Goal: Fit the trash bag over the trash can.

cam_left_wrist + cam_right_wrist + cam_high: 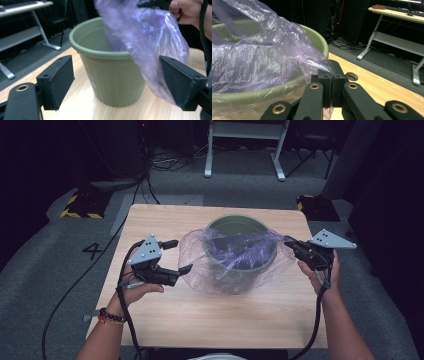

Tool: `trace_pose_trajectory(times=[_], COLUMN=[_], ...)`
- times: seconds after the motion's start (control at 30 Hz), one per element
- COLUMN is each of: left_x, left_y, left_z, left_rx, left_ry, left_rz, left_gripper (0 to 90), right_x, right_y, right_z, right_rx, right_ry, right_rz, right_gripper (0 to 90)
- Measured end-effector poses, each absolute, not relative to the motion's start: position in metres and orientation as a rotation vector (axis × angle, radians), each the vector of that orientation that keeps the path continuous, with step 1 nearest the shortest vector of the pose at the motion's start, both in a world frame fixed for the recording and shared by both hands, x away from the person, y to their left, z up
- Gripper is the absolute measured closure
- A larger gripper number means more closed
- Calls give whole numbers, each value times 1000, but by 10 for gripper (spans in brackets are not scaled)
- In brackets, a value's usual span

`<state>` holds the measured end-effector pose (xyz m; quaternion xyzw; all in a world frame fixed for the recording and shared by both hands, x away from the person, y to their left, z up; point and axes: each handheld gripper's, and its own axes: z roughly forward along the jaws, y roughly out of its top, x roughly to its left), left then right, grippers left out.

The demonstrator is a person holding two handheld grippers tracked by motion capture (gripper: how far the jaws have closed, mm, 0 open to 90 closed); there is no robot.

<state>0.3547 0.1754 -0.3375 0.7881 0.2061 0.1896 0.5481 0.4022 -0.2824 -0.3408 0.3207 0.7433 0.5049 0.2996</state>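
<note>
A green plastic pot [240, 222] stands upright at the middle of the wooden table [200, 315]. A thin purple plastic bag [200, 255] drapes into the pot and over its rim on both sides. My right gripper [289, 242] is at the pot's right rim, shut on the bag's edge; in the right gripper view its jaws [332, 82] pinch the film [262, 57] beside the rim [319, 42]. My left gripper [181, 256] stands open to the pot's left. In the left gripper view the pot [112, 75] and the hanging bag [150, 42] lie beyond its wide jaws [117, 80], gripping nothing.
The table sits on grey carpet. A white desk frame [245, 150] stands behind it, with cables on the floor. Yellow-and-black striped blocks [80, 205] lie off both far corners. A round hole [352, 75] is cut into the tabletop near the right gripper.
</note>
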Motion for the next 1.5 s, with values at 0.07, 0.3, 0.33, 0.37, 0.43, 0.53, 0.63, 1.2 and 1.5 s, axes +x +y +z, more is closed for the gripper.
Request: trace_pose_trajectory(times=[0.07, 0.3, 0.33, 0.37, 0.43, 0.53, 0.63, 1.2, 1.5], left_x=[354, 360, 362, 363, 366, 369, 372, 412, 439], left_y=[172, 165, 166, 168, 170, 170, 167, 140, 133], left_z=[-340, -342, -342, -341, -338, -332, -325, -309, -317], left_rx=[1886, 1946, 1930, 1918, 1895, 1874, 1881, 2011, 2000], left_ry=[484, 536, 541, 538, 541, 530, 516, 474, 525], left_rz=[462, 523, 518, 507, 498, 501, 523, 682, 630], left_gripper=[152, 157, 159, 159, 161, 159, 170, 826, 883], right_x=[401, 395, 394, 393, 392, 392, 392, 404, 418], right_y=[-282, -278, -278, -277, -277, -275, -274, -276, -286], right_z=[-341, -341, -341, -341, -341, -341, -340, -338, -334], right_rx=[843, 777, 773, 770, 759, 750, 748, 777, 861], right_ry=[1980, 1997, 1995, 1998, 2001, 2009, 2013, 2013, 2009], right_rz=[1349, 1380, 1378, 1383, 1384, 1383, 1381, 1363, 1414], right_gripper=[887, 872, 872, 872, 871, 869, 868, 837, 833])
